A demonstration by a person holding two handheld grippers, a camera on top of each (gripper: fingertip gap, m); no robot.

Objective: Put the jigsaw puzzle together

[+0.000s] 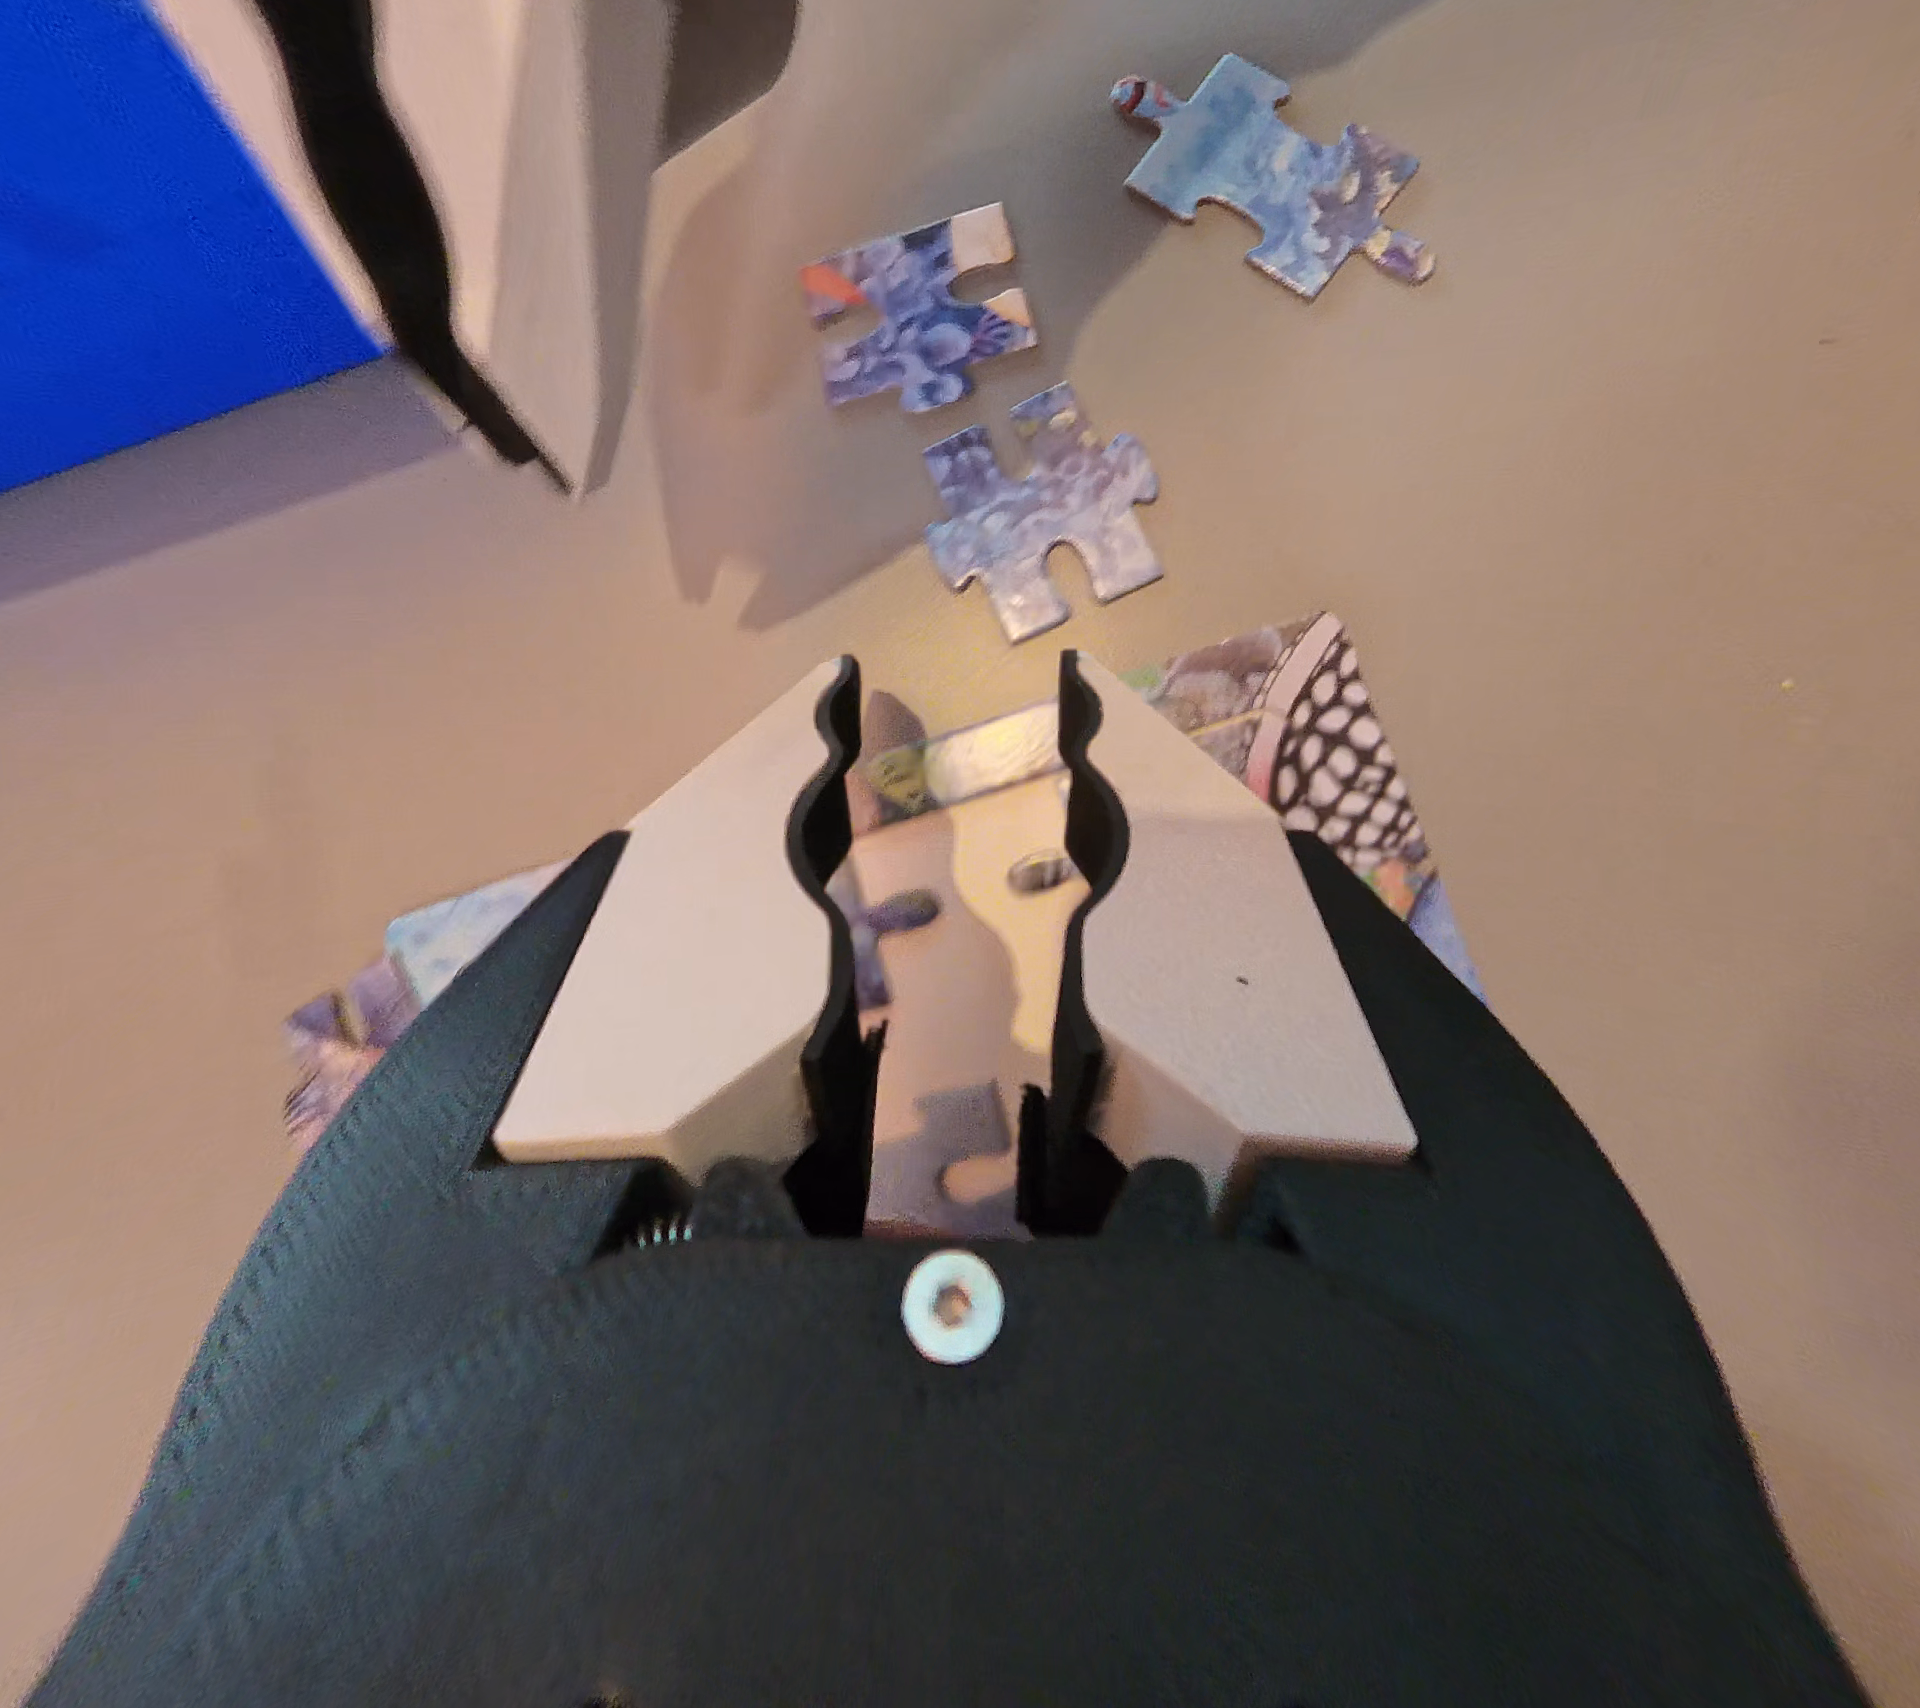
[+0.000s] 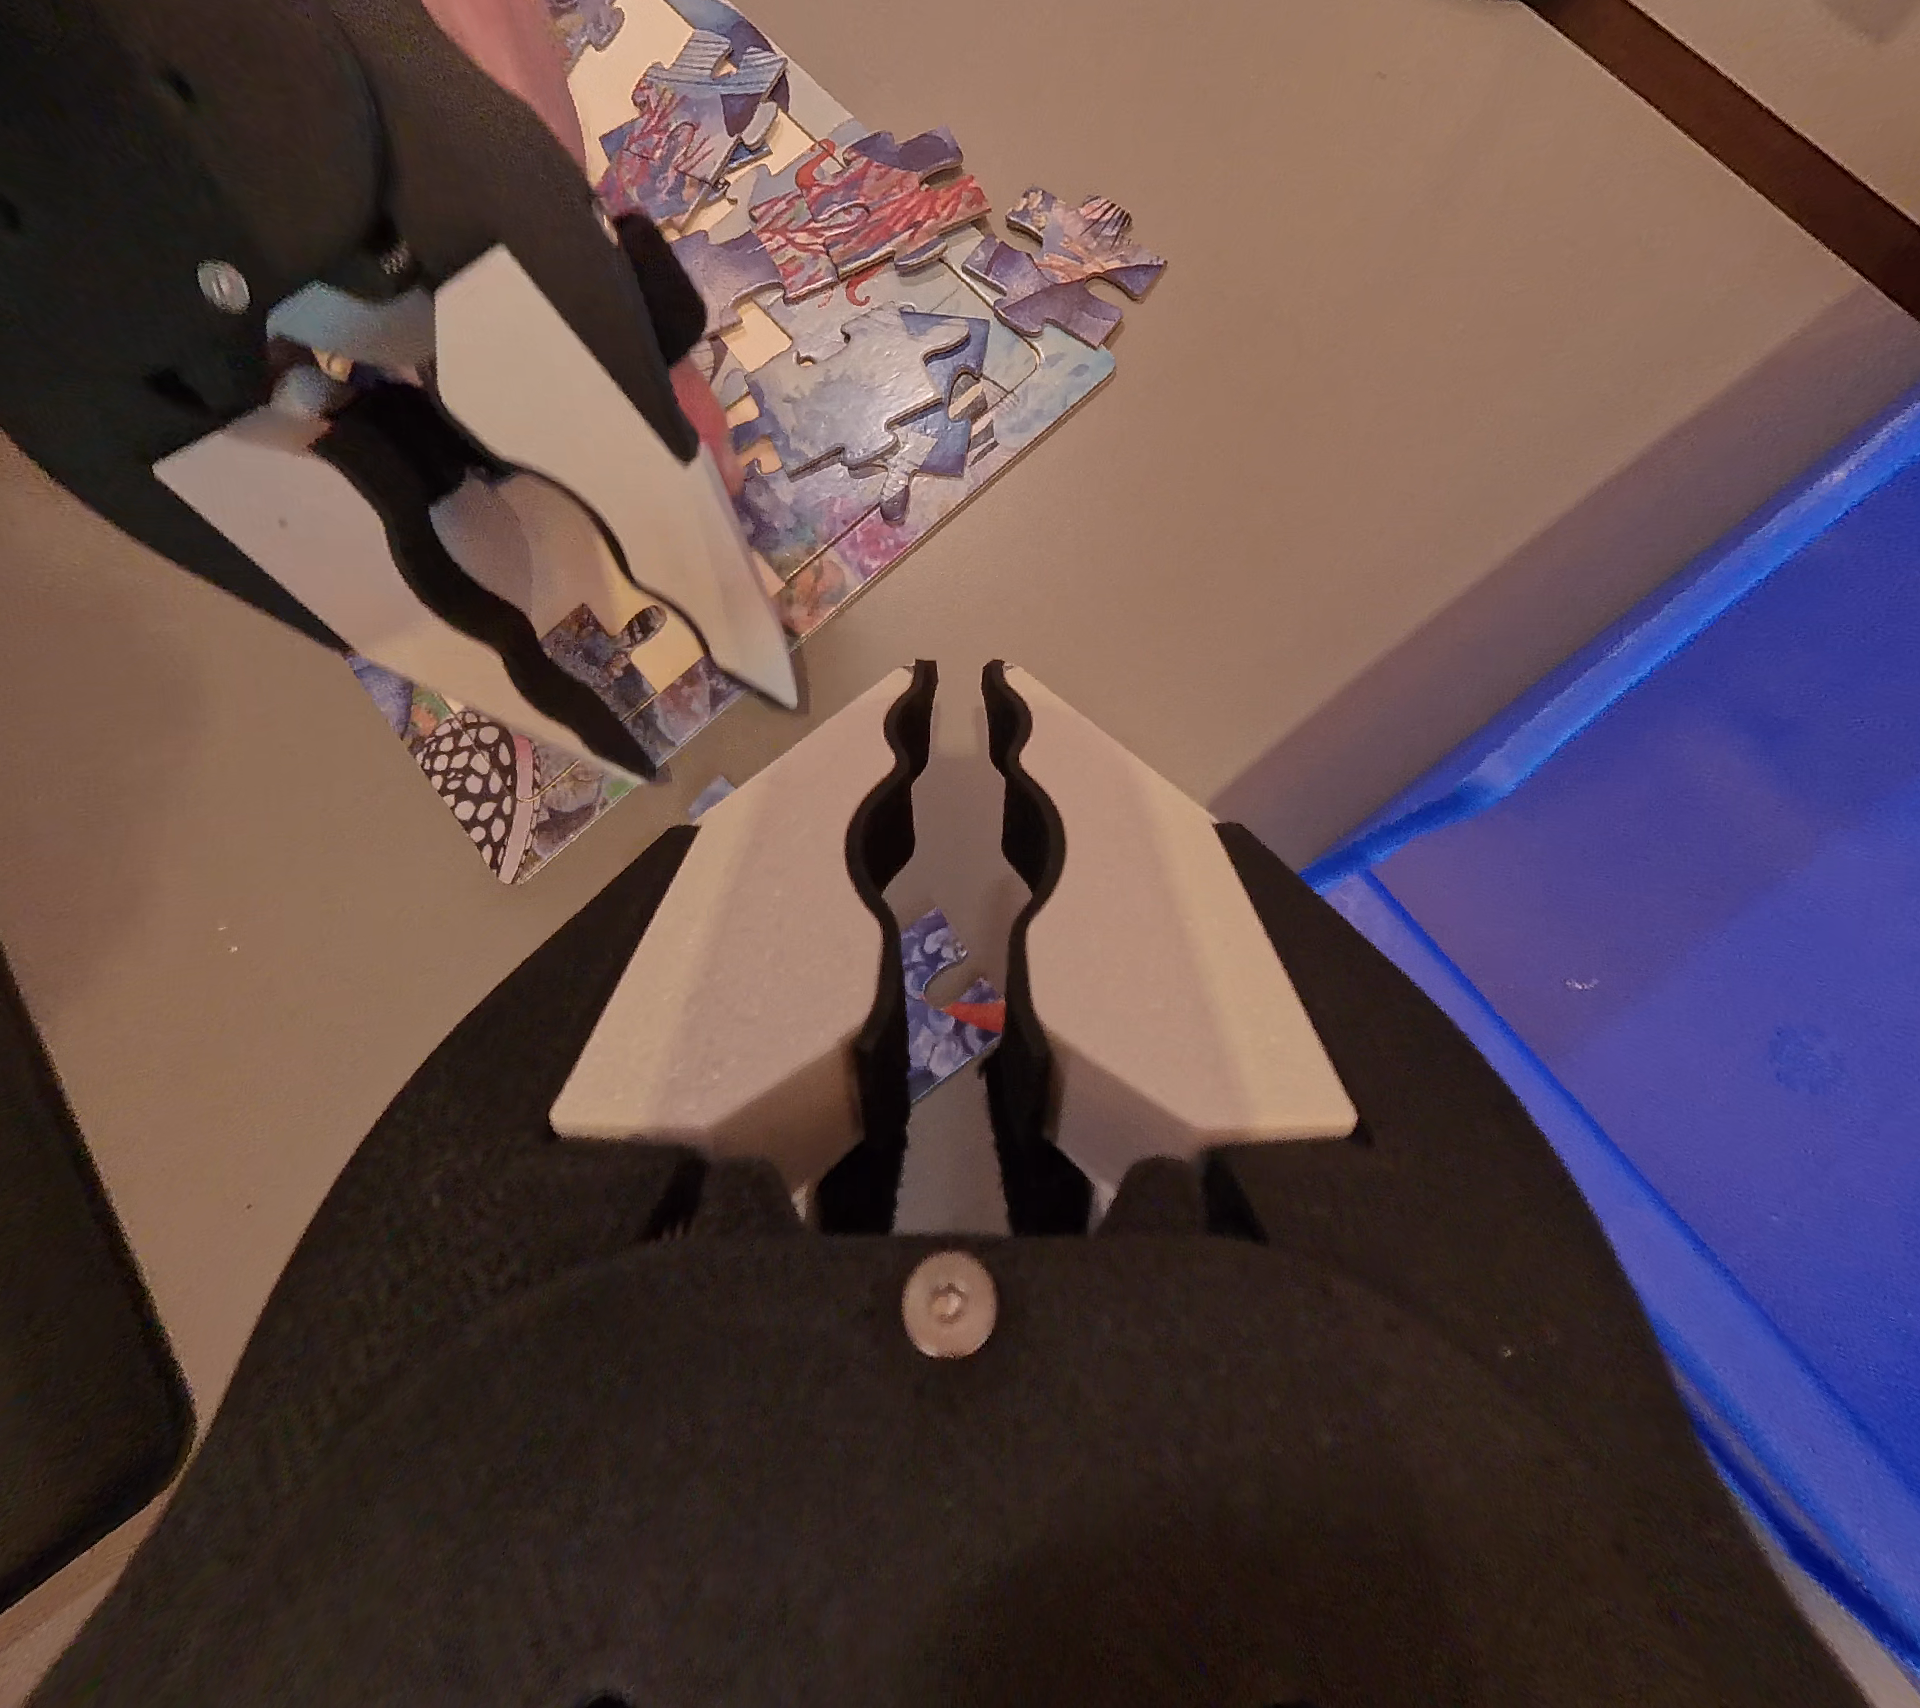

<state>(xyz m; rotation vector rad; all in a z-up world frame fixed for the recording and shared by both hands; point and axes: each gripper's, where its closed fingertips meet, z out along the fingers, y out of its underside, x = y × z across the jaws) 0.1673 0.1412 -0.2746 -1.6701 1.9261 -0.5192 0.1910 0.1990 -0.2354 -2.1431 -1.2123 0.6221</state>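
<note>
Puzzle board: the flat cardboard jigsaw board with blue sea pictures (image 2: 935,401) is lying on the beige table (image 2: 1299,308); it is partly filled
Loose pieces: three blue cardboard puzzle pieces (image 1: 1039,505) are lying apart on the table beyond the board; two more (image 2: 1070,266) are resting at the board's far edge
Left tongs: the black-and-white left gripper (image 1: 961,671) is hovering over the board; released, holding nothing
Right tongs: the black-and-white right gripper (image 2: 958,669) is hanging over one loose piece; narrowly parted, grasping nothing
Around: a blue plastic bin (image 2: 1662,983) is standing beside the table
</note>
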